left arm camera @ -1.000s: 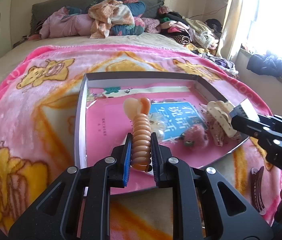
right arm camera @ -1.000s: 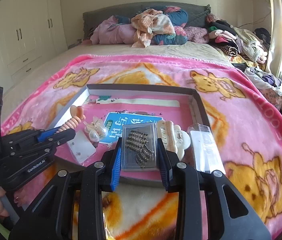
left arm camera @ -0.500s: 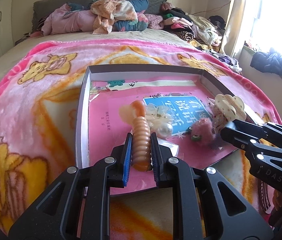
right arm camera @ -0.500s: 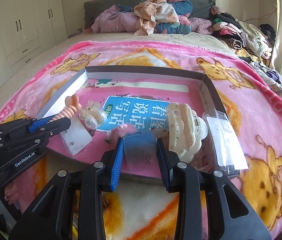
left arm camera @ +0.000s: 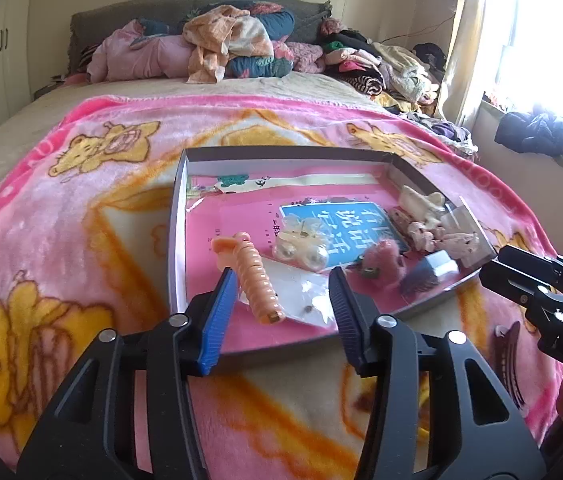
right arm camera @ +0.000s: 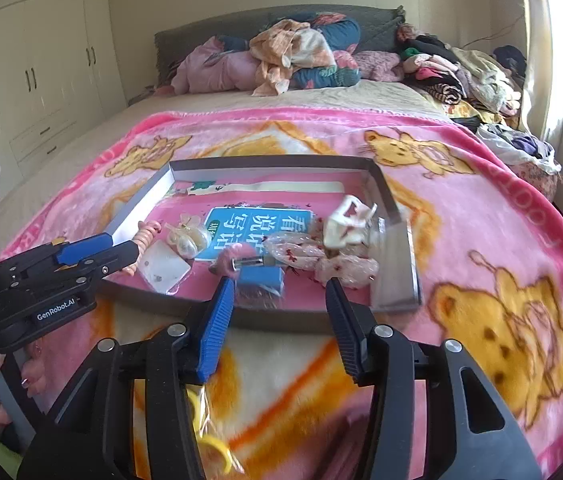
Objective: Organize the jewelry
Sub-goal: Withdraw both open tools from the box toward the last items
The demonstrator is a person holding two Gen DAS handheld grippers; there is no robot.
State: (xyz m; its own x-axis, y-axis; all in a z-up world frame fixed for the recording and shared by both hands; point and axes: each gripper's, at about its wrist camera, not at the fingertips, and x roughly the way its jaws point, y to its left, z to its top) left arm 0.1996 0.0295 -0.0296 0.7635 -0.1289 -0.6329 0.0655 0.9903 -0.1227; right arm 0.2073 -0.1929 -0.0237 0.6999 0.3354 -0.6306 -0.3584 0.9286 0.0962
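Release is the step in hand, on both sides at once. The left claw (left arm camera: 281, 304) has its jaws opening, and the peach coil hair tie (left arm camera: 255, 280) lies between them on the tray floor, slanted, with neither blue pad pressing on it. The right claw (right arm camera: 279, 312) is opening as well; just ahead of its tips sits a small clear box (right arm camera: 259, 276), blurred, so I cannot tell whether it has fully settled, but no pad presses on it.

Everything being sorted is inside the shallow grey tray (left arm camera: 175, 240): a pearl-beaded clip (left arm camera: 301, 244) near the middle, a fuzzy pink piece (left arm camera: 381, 262) beside it, a flat clear packet (left arm camera: 301, 296) partly under the hair tie, and a cream claw clip (right arm camera: 347, 222) with floral clips (right arm camera: 317, 256) towards the right wall. They rest on a pink printed sheet with a blue label (right arm camera: 257, 228).

By my reading the next move calls for drawing each claw back clear of the tray without dragging what was just set down — the hair tie lies close to the left pad. After that, something still outside the tray is the likely target: a yellow item in clear wrap (right arm camera: 209, 440) lies on the blanket below the right claw, and a dark comb-like piece (left arm camera: 507, 356) shows at the right of the left view.

The tray sits on a pink cartoon-bear blanket (right arm camera: 481, 240) spread over a bed. Heaped clothes (right arm camera: 301, 56) lie along the headboard, cream wardrobes (right arm camera: 41, 80) stand at left, and a bright window (left arm camera: 541, 40) at right.
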